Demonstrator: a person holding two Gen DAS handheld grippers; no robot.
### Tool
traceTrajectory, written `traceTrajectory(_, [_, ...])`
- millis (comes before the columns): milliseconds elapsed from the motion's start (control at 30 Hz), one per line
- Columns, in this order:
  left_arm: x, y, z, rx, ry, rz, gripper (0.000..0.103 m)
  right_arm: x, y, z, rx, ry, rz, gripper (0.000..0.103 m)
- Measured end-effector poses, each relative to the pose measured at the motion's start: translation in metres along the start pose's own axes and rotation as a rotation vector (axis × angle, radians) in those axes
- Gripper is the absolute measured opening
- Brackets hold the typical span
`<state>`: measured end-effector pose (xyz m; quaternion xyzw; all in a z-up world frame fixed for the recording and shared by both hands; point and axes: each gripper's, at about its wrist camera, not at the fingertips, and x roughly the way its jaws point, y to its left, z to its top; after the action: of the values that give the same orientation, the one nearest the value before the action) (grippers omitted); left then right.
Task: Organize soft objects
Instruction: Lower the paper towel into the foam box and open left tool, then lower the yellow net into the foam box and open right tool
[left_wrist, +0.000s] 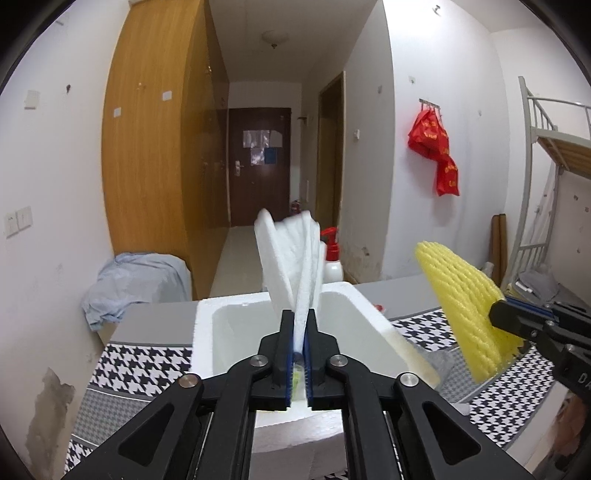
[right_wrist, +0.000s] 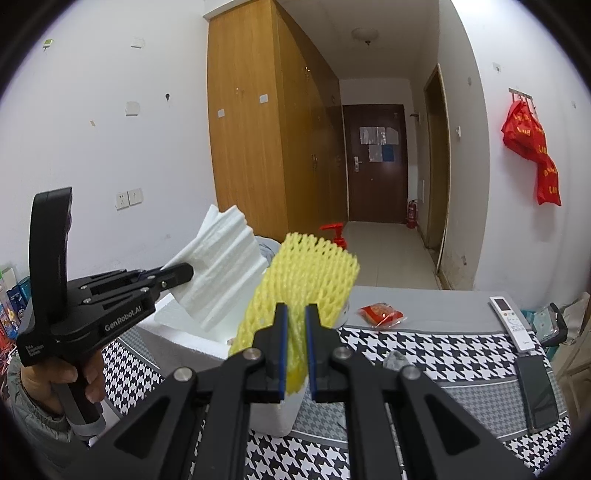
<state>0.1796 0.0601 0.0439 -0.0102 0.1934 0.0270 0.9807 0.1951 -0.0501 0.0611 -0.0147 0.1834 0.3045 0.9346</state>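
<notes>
Foam sheets, white (left_wrist: 295, 254): pinched in left claw (left_wrist: 300, 332) above polystyrene box (left_wrist: 207, 332), poised for dropping in. Yellow foam netting (right_wrist: 303, 284): pinched in right claw (right_wrist: 296, 350), beside the box, likely queued.

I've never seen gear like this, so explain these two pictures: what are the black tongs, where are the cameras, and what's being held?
The black tongs are hand-held grippers, one in each of a person's hands, each with a fisheye camera looking along its fingers. In the left camera's view, the left gripper is shut on a white foam sheet above a white foam box. In the right camera's view, the right gripper is shut on a yellow foam net sleeve. The box stands on a houndstooth cloth beside a red packet, a remote control and a phone.
</notes>
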Motion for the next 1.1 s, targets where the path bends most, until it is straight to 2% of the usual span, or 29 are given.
traceTrajectory(33, [0.0,0.0,-0.001,0.003,-0.003,0.005,0.026,0.001,0.001,0.0,-0.001,0.002,-0.001,0.011])
traceTrajectory(67, [-0.001,0.0,-0.002,0.006,-0.001,0.001,0.036,0.001,0.002,0.001,-0.003,0.004,-0.006,0.011])
traceTrajectory(100, [-0.001,0.001,-0.002,0.004,-0.002,0.0,0.056,0.002,0.003,0.001,-0.003,0.006,-0.009,0.011])
traceTrajectory(133, [-0.004,0.002,-0.003,-0.003,-0.017,0.008,0.071,0.003,0.003,0.001,0.0,0.009,-0.007,0.011])
traceTrajectory(167, [-0.006,0.003,-0.003,-0.005,-0.029,0.018,0.075,0.004,0.003,0.002,0.0,0.01,-0.007,0.011])
traceTrajectory(233, [-0.011,0.003,-0.003,0.002,-0.056,0.033,0.091,0.005,0.004,0.002,0.001,0.012,-0.004,0.011])
traceTrajectory(300, [-0.016,0.004,-0.003,0.0,-0.081,0.046,0.098,0.007,0.005,0.003,0.0,0.012,-0.002,0.011])
traceTrajectory(467, [-0.023,0.01,-0.003,-0.012,-0.105,0.069,0.102,0.009,0.008,0.003,-0.008,0.011,-0.004,0.011])
traceTrajectory(733, [-0.034,0.024,-0.004,-0.035,-0.128,0.101,0.102,0.013,0.013,0.007,-0.016,0.008,0.009,0.011])
traceTrajectory(1100, [-0.043,0.04,-0.013,-0.043,-0.119,0.128,0.102,0.023,0.027,0.012,-0.036,0.009,0.029,0.011])
